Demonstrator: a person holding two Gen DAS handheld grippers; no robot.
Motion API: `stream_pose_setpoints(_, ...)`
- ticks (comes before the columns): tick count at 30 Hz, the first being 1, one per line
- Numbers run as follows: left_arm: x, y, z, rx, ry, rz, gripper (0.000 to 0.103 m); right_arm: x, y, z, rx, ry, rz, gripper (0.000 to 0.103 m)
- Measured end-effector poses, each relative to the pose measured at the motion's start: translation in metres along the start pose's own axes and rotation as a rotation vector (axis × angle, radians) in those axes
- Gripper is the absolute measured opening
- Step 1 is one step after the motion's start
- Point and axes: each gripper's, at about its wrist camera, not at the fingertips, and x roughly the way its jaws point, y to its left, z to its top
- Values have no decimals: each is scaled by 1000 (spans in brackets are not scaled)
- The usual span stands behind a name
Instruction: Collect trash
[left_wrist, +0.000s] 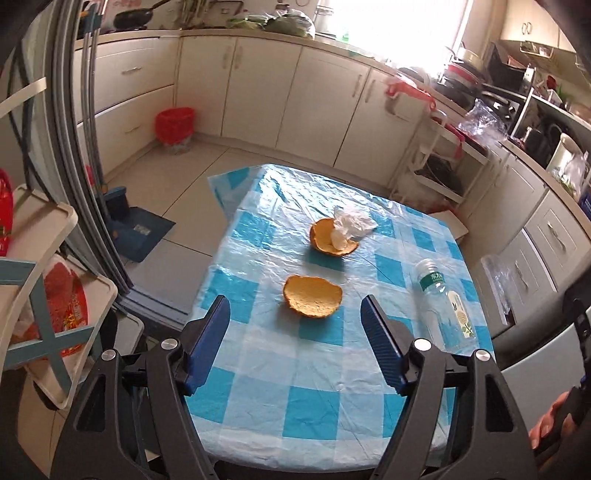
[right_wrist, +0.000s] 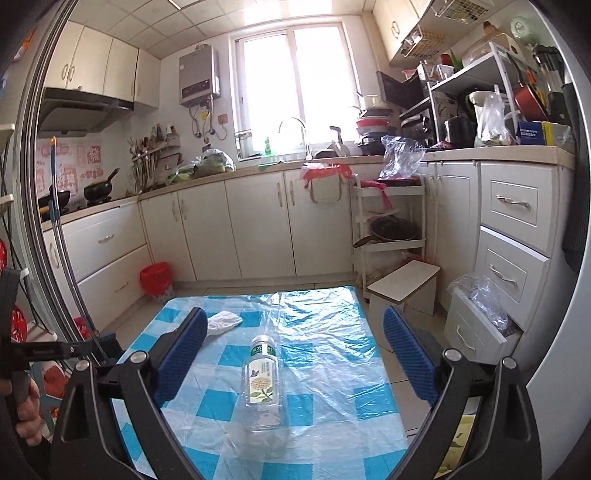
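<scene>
Two claws hang spread and empty over a kitchen worktop strewn with trash.

The left claw (left_wrist: 295, 314), jaws wide apart with nothing between them, hovers above the near edge of the worktop (left_wrist: 258, 406), which is covered in a blue-and-white checked plastic cloth. Just beyond its fingertips lies an orange peel half (left_wrist: 312, 301); a second peel half (left_wrist: 332, 242) sits farther in, toward the middle, touching a crumpled white tissue (left_wrist: 351, 223). A clear plastic bottle (left_wrist: 447, 306) lies on its side along the worktop's right edge. The right claw (right_wrist: 295, 347) is likewise spread and grips nothing; seen from its camera, the bottle (right_wrist: 262, 384) lies between its two fingers, cap pointing away. A red-lined waste bin (left_wrist: 174, 123) stands on the floor by the far cabinets, well apart from the worktop.
</scene>
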Motion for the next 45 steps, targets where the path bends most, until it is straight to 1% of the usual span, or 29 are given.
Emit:
stream_pose_setpoints(2,0,7,-2,-13,-17,25,75,10,11,-5,-16,30,18,92)
stream_pose_setpoints(3,2,12,-2,-26,-8,40,75,14,16,-9,-23,44,26,92)
stream_pose_setpoints(6,6,25,-2,-69,13,22,75,22,29,-19,-70,68,31,92)
stream_pose_setpoints(10,8,25,-5,-66,19,21,76,28,37,-28,-116,92,28,93)
stream_pose_setpoints(14,12,18,-9,-52,32,24,76,32,33,-32,-120,118,18,93)
stream_pose_setpoints(25,19,11,-12,-34,50,38,77,29,17,-31,-69,132,-4,94)
stream_pose_setpoints(45,19,12,-12,-44,53,30,78,27,32,-31,-119,132,2,95)
